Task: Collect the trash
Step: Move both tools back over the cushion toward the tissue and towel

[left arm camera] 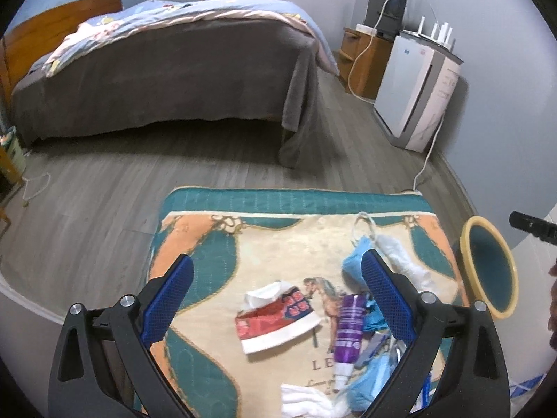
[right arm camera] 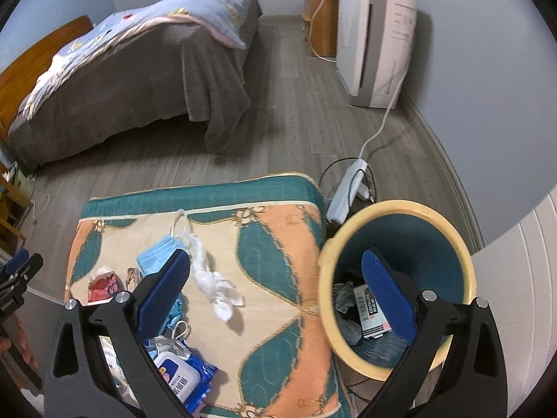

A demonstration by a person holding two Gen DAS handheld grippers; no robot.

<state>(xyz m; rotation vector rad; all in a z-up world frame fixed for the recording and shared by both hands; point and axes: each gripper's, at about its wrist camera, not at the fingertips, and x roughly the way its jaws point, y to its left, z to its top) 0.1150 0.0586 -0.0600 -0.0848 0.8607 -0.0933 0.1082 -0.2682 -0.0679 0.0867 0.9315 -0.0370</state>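
Both tongs, left [left arm camera: 276, 271] and right [right arm camera: 276, 266], gape wide, gripping nothing. Beside my round yellow-rimmed bin [right arm camera: 449, 224], crumpled tissue [right arm camera: 217, 287], purple tube [left arm camera: 348, 327] and red wrapper [left arm camera: 275, 317] litter the quilted tabletop [right arm camera: 278, 230].

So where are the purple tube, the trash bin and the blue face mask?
purple tube [left arm camera: 349, 327], left wrist view, middle of its body.
trash bin [right arm camera: 410, 208], right wrist view, far yellow rim.
blue face mask [right arm camera: 156, 256], right wrist view, folded front.

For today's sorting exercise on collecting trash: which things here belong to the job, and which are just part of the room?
Job:
red wrapper
purple tube
blue face mask
white tissue
wet-wipes pack
trash bin

Just there:
bed
air purifier
power strip
patterned cloth
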